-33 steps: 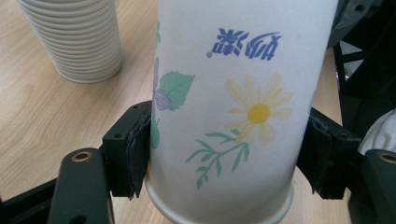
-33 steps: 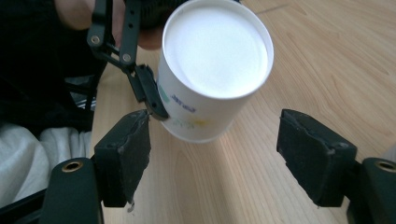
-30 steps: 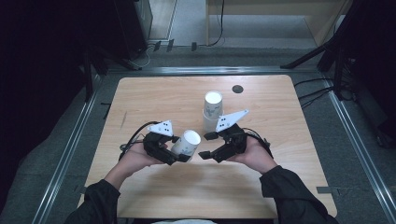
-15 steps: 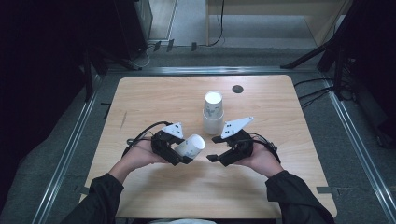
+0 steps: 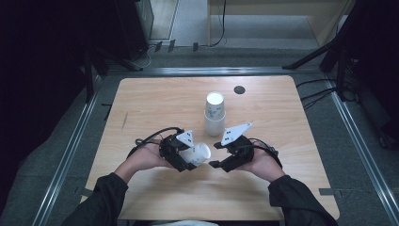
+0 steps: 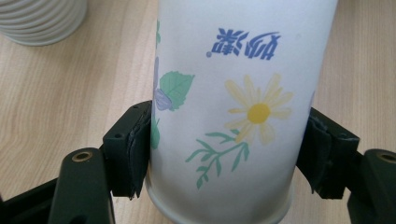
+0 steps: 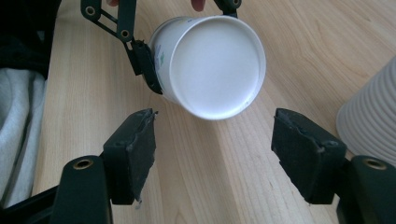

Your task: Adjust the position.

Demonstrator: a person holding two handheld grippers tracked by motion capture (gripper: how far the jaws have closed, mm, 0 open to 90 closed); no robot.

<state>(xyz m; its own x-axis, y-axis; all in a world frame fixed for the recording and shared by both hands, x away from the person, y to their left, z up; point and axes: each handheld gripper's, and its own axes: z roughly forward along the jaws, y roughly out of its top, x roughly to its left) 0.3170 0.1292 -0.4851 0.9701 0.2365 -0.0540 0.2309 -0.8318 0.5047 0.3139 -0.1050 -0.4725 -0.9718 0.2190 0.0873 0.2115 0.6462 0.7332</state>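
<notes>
Sideways, the left tool (image 5: 188, 159) clamps a flowered paper cup (image 5: 197, 154).

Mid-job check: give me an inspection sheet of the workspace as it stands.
Surface: wooden table, dark round spot near the far edge.
Job's things: flowered paper cup held on its side; stack of cups upright mid-table.
Clutter: nothing seen.
Grippers: left gripper shut on the paper cup; right gripper open, jaws apart before the cup's base, nothing between them.
Cables: black cable trails from the left gripper.
Surroundings: metal rails, dark floor.
</notes>
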